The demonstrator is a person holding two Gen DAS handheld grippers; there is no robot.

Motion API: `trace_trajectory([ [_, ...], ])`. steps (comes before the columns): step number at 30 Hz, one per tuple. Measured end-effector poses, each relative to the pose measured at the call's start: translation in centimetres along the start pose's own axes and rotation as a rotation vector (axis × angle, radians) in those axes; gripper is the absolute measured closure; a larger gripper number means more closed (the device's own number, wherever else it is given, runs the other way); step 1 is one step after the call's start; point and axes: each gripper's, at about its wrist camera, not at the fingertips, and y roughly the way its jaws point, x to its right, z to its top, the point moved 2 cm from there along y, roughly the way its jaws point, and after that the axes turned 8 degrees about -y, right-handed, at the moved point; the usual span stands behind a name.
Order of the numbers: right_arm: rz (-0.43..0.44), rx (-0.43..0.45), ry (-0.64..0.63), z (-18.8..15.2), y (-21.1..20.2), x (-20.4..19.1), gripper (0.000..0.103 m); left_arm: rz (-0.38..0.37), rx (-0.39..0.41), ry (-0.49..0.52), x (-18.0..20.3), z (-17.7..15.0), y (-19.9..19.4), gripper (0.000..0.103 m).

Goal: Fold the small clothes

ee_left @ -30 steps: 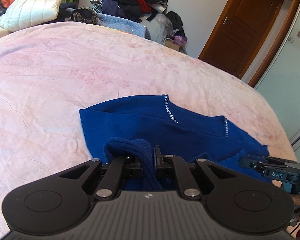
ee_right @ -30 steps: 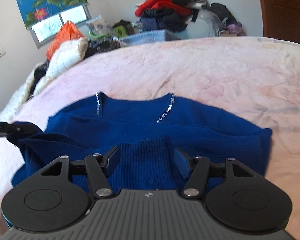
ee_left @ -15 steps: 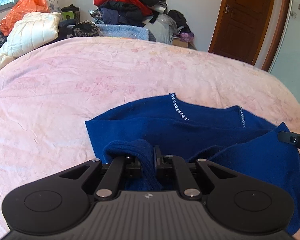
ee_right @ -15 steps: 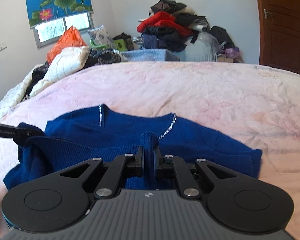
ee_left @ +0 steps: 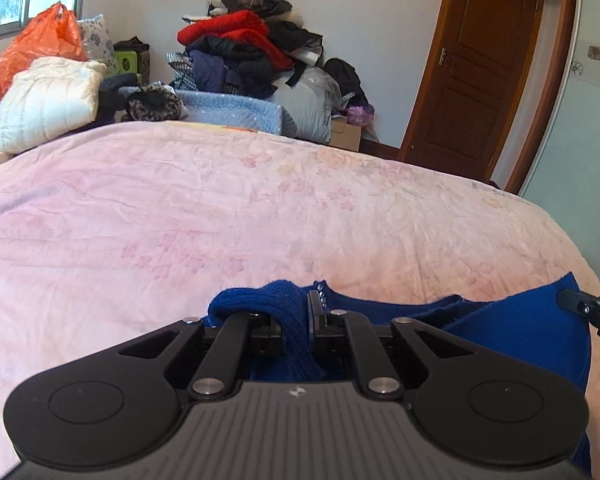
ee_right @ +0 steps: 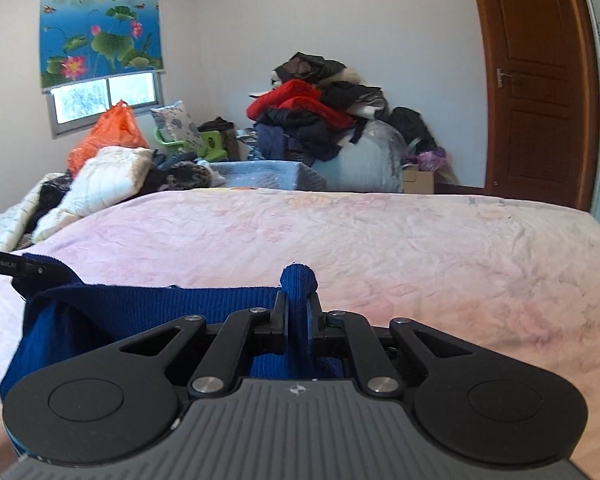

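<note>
blue sweater (ee_left: 512,332) pinched by both tongs (ee_left: 298,320) (ee_right: 298,312); lotus blind (ee_right: 100,28) fully visible only from right.

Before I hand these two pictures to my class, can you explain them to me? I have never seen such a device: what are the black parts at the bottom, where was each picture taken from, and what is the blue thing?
No robot arm is at work here. A person holds a hand tool with two fingers, a gripper, in each hand, and a wide-angle camera on each one looks forward along its fingers. The black shape at the bottom of each picture is that tool's own body.

One picture comes from the left gripper, the other from the right gripper. Each view also catches the tip of the other gripper at its edge.

Ahead lies a bed under a pink blanket, with a pile of clothes against the far wall and a wooden door to the right.

The blue thing is a knitted blue sweater. Both grippers are shut on bunched folds of it, and the cloth hangs stretched between them.
</note>
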Motion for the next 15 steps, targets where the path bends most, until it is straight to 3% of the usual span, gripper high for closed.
trace_trajectory([
  [8,-0.088,-0.116,-0.001,-1.8,5.9,1.7,0.092,0.035,-0.087,0.042,1.1,-0.7,7.5,0.094],
  [15,-0.116,-0.174,-0.017,-3.1,8.2,2.2,0.092,0.049,-0.122,0.059,0.9,-1.4,8.4,0.092],
])
